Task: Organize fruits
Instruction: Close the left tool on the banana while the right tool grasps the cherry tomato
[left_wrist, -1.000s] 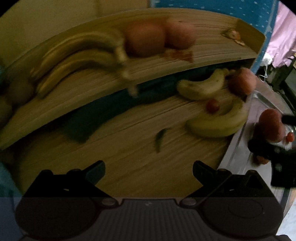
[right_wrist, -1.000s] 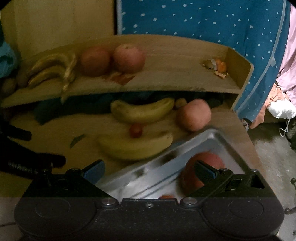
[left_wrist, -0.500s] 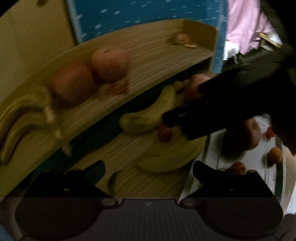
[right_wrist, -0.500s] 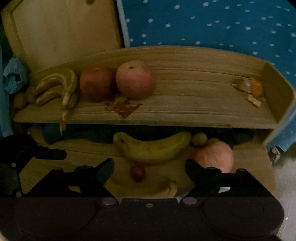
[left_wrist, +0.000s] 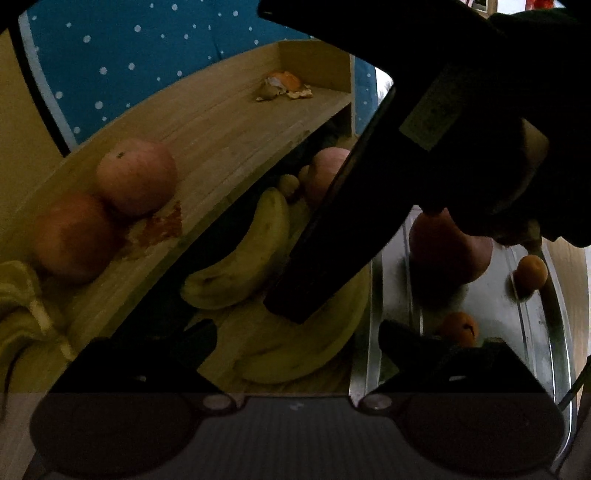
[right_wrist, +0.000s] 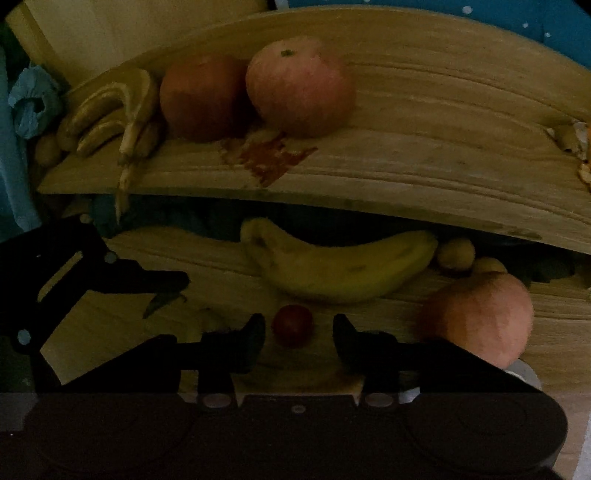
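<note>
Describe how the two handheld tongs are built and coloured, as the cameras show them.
Both are black. The left tongs have two short wedge-shaped fingers on a wide ribbed body with two round silver screws. The right tongs show the same layout: dark tapered fingers, angular brackets and two silver screws. Seen from the left camera, the right tongs' body is a long black bar with a pale label; no cables are clearly visible.

Blue cloth w/ white dots hangs behind wooden shelf unit. Orange peel scraps lie at far end of upper shelf, near side wall. Reddish-brown stain on upper shelf board, front edge. Crumpled light-blue item at left end of shelf; type unclear. Small green leaf on lower wood surface.
</note>
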